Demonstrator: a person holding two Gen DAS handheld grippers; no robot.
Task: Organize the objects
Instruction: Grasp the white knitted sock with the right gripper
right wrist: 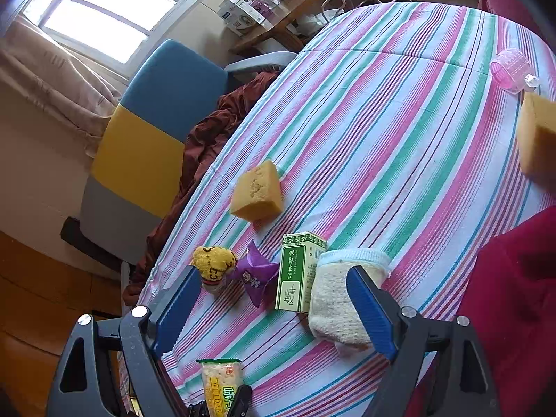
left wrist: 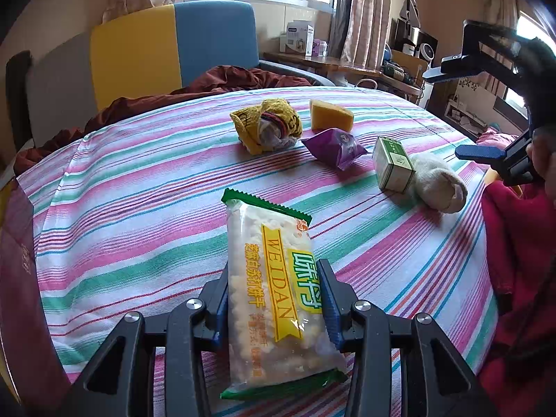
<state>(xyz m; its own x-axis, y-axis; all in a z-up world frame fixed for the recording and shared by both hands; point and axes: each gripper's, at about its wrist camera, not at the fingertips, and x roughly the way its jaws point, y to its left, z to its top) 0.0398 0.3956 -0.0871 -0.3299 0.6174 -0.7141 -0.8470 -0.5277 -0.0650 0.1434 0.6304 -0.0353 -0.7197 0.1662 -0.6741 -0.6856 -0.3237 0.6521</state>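
Note:
My left gripper (left wrist: 274, 267) is shut on a clear cracker packet (left wrist: 274, 288) with green ends, its blue pads pressing both long sides just above the striped bed sheet (left wrist: 139, 208). The packet's end also shows low in the right wrist view (right wrist: 222, 382). My right gripper (right wrist: 274, 271) is open and hangs over a green box (right wrist: 297, 271), a white sock (right wrist: 337, 299) and a purple snack packet (right wrist: 255, 278), gripping none of them. The right gripper (left wrist: 448, 114) also shows at the far right of the left wrist view. A yellow sponge (right wrist: 257, 191) and a yellow knit bundle (right wrist: 213, 264) lie further back.
A second sponge (right wrist: 538, 135) and a pink hair roller (right wrist: 510, 69) lie at the sheet's right side. A red garment (left wrist: 521, 278) covers the right edge. A blue and yellow headboard (left wrist: 173, 45) and a brown blanket (left wrist: 236, 76) border the far side.

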